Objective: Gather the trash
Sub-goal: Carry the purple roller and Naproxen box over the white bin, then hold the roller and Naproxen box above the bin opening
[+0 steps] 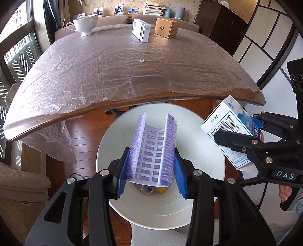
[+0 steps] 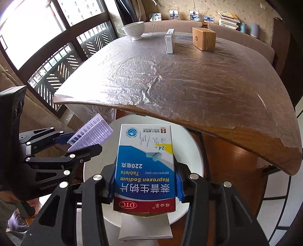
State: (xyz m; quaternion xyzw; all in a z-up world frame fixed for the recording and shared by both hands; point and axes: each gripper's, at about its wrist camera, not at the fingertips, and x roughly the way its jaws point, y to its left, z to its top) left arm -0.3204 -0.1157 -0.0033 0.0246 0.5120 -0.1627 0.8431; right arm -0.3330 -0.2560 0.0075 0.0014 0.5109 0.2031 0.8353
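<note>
Altogether two tongs (image 1: 151,170) (image 2: 144,181), one blister sheet (image 1: 153,149), one pill box (image 2: 144,168).

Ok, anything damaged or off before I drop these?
Yes: the table's front edge is chipped near its right corner, where the plastic cover looks ragged and leaves bare wood. The purple blister sheet is bowed inward in the left claw. Nothing looks spilled.

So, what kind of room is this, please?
Probably a home dining or living room: a wooden table bearing a teacup, a sofa behind it, and framed photos beside stacked books.
</note>
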